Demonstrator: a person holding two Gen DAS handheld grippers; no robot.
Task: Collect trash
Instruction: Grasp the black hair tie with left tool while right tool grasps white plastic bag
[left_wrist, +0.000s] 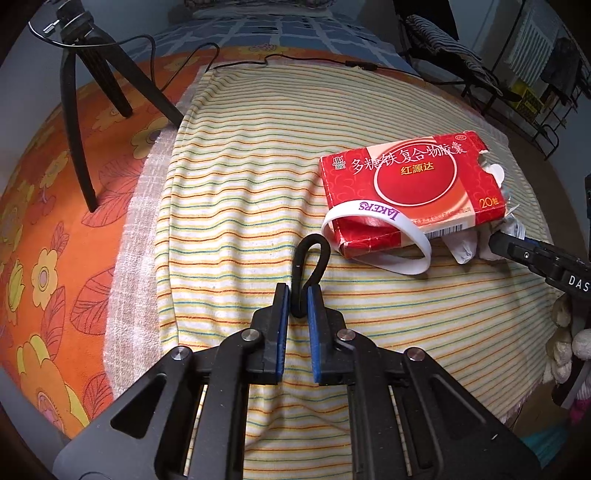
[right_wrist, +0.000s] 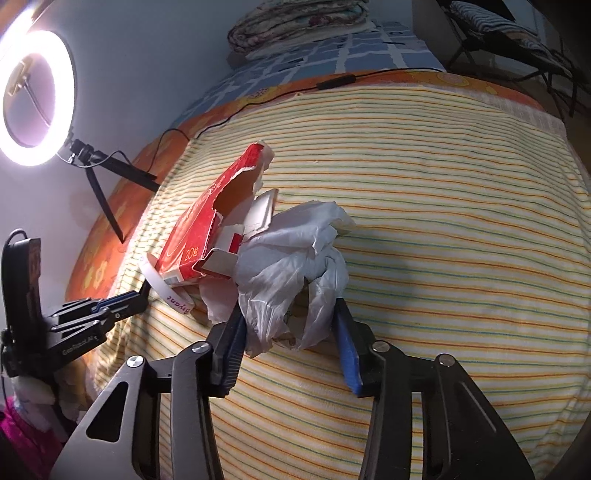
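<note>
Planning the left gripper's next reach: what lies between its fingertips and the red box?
In the left wrist view, a black hair tie loops up from the left gripper, then bare striped cloth, then a white wristband around the red box.

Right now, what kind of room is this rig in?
Most likely a bedroom: the work surface looks like a bed with a striped blanket over an orange floral sheet, folded bedding stacked at the far end, and a ring light beside it.
</note>
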